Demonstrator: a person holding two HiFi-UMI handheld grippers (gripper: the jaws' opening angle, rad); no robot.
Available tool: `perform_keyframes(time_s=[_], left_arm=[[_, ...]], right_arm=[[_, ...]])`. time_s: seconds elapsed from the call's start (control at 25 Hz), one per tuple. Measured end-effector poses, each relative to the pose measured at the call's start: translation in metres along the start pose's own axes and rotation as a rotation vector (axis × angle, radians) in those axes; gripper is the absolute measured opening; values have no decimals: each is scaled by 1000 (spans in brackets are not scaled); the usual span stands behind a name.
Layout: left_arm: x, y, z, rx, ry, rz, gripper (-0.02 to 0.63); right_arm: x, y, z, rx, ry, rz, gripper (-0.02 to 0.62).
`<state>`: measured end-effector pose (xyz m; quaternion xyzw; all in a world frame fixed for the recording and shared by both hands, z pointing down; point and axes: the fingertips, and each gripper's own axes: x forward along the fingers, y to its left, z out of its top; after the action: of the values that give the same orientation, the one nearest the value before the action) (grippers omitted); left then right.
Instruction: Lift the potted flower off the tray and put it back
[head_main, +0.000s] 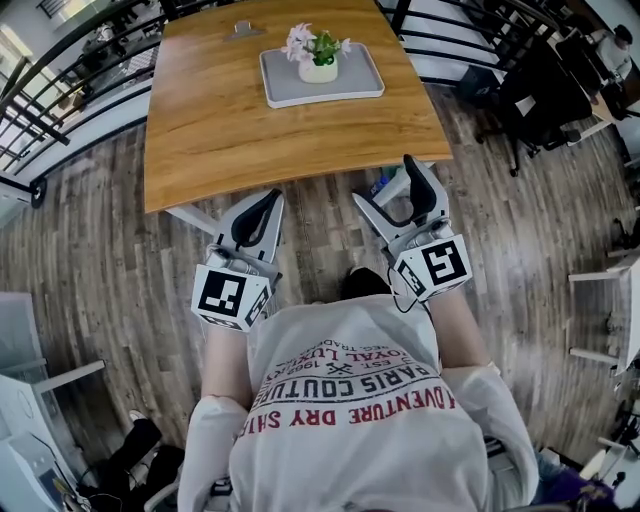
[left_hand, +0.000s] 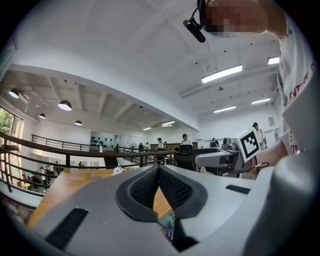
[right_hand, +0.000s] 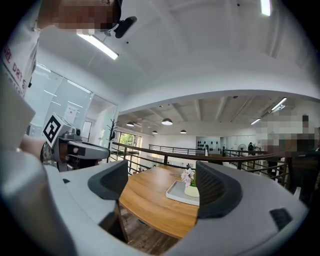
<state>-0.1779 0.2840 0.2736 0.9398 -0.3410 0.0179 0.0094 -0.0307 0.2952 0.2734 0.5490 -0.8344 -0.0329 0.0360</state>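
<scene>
Potted flower (head_main: 318, 55): upright in a pale pot, pink blooms and green leaves. It stands on the grey tray (head_main: 290, 92), toward the tray's far side.

Tray: flat on the wooden worktop (head_main: 250, 150), in the far middle part of its surface.

Left tongs (left_hand: 159, 171): narrow. The two dark ribbed pads meet at their tips with nothing between them. The unit is held level just off the near edge of the worktop, above the plank floor (head_main: 90, 260).

Right tongs (right_hand: 162, 182): wide. The pads stand clear of each other and grip nothing. In the right gripper view the tray and flower show far off through the gap, close beside the right-hand pad. This unit also sits at the near edge of the worktop, well apart from the tray.

Both tongs lie side by side in front of the person, each carrying its marker cube at the rear. A black railing (head_main: 70, 80) runs beyond the worktop.
</scene>
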Motion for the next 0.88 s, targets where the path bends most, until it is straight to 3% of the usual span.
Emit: perform_keyframes(time_s=[0.4, 0.72, 0.88], left_arm=[[64, 43, -15, 17, 37, 102, 14], [172, 100, -8, -8, 34, 221, 14], [227, 118, -11, -10, 47, 243, 14]], right_arm=[[74, -54, -36, 78, 10, 100, 413], [174, -153, -54, 94, 70, 200, 413], [217, -199, -67, 85, 109, 263, 413]])
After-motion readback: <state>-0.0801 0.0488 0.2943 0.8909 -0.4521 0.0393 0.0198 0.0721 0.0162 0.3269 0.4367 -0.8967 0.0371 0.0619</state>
